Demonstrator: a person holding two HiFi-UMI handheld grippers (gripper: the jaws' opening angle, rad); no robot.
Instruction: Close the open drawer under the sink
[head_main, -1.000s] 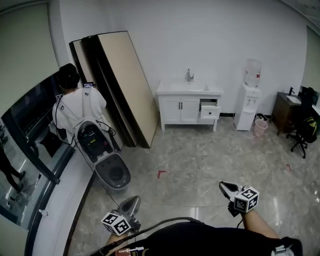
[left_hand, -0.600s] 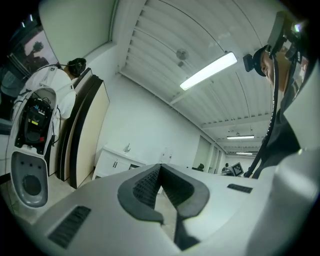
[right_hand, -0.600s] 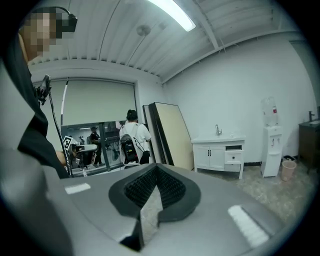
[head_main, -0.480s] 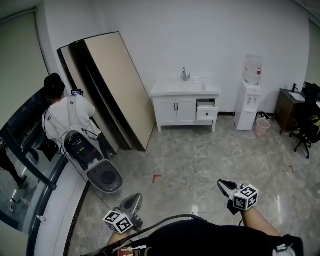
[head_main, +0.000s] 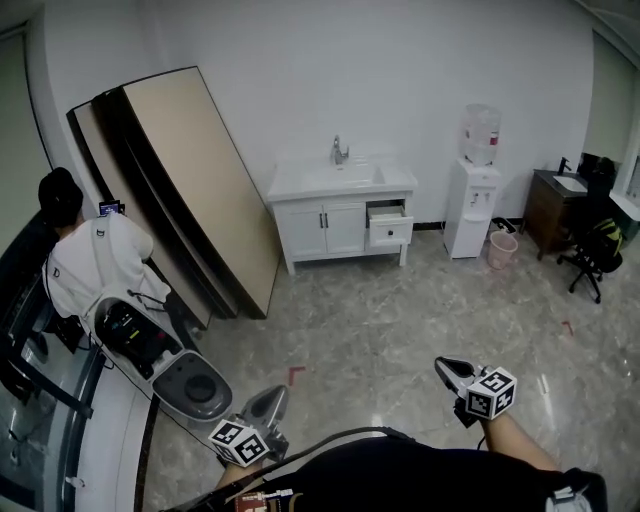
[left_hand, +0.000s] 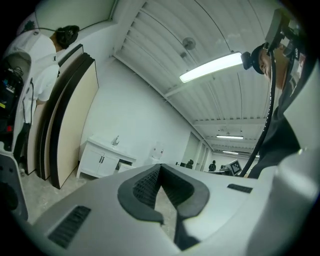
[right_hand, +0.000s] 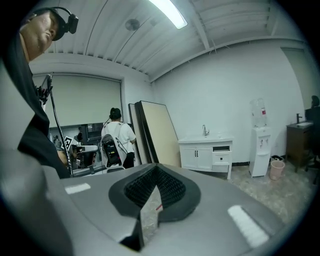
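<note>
While the drawer (head_main: 389, 228) under the sink (head_main: 340, 178) stands pulled out, well ahead of the fingers (right_hand: 172, 190) and far out of their reach, no part of the task is done. Both the left gripper (head_main: 268, 402) and the right gripper (head_main: 450, 370) are clenched and empty. Judged outstanding: the approach and the push.

Head view overhead, all facing far vanity (head_main: 325, 228)

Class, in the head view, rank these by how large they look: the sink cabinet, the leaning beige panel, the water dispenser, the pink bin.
1. leaning beige panel
2. sink cabinet
3. water dispenser
4. pink bin
All stand roughly equally far away, so nearness barely skews the order.
</note>
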